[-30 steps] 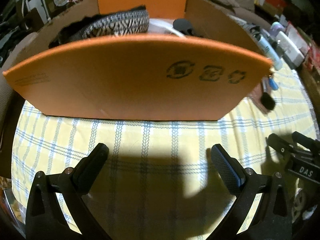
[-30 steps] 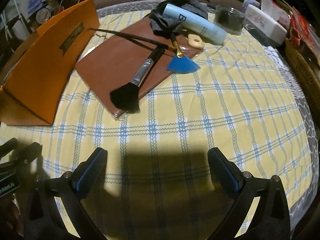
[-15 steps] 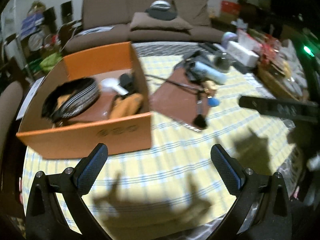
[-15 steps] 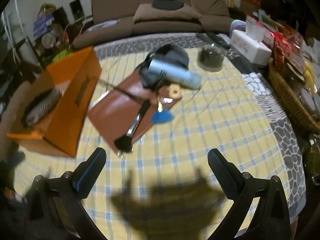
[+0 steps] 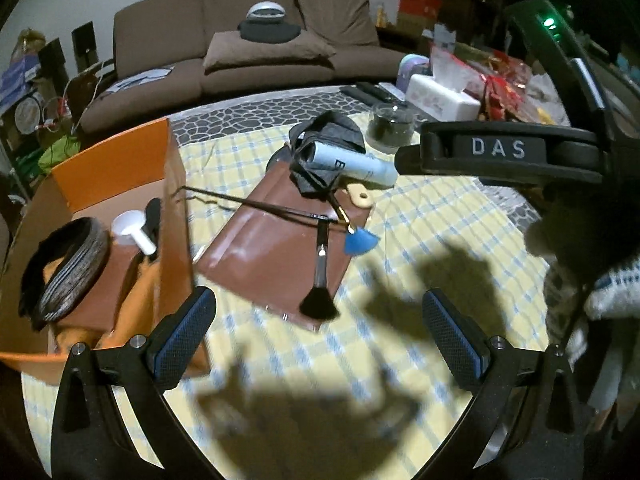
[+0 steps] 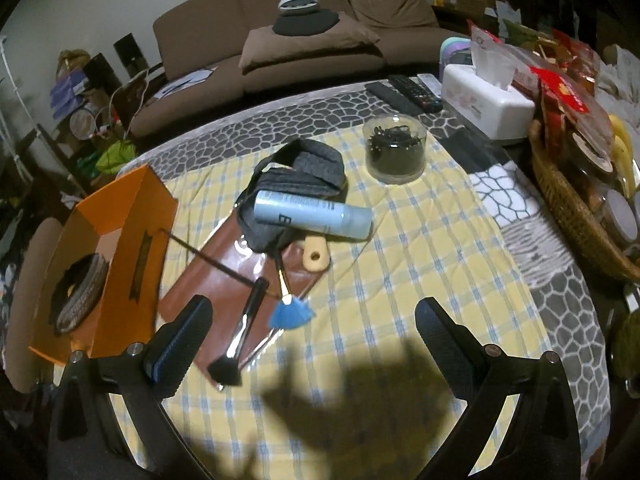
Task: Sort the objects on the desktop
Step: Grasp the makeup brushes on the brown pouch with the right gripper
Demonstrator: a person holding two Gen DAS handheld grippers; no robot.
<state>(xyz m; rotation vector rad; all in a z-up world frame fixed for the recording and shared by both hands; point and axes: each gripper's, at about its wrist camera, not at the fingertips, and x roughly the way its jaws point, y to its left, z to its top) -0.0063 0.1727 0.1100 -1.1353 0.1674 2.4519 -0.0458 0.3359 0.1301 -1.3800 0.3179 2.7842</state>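
Observation:
An orange box (image 5: 116, 168) (image 6: 136, 240) stands at the table's left, holding a striped band (image 5: 68, 276), a white scoop and other items. To its right lies a brown pouch (image 5: 276, 256) (image 6: 232, 280) with a black powder brush (image 5: 318, 276) (image 6: 240, 336), a blue fan brush (image 5: 358, 240) (image 6: 290, 312), a thin long brush, a pale blue tube (image 5: 352, 164) (image 6: 312, 216), dark cloth (image 6: 304, 168) and a small wooden piece (image 6: 316, 256). My left gripper (image 5: 318, 332) and right gripper (image 6: 312, 340) both hang open and empty above the table's front.
A clear jar (image 6: 396, 148) of dark bits stands behind the pouch. A white tissue box (image 6: 484, 96), remotes (image 6: 404, 92) and a wicker basket (image 6: 572, 208) crowd the right side. The yellow checked cloth (image 6: 420, 272) covers the table. A brown sofa (image 6: 288, 36) is behind.
Both grippers have risen and pulled back from close over the table, so the whole tabletop now shows. The left one turned right, away from the box front. Both stayed open.

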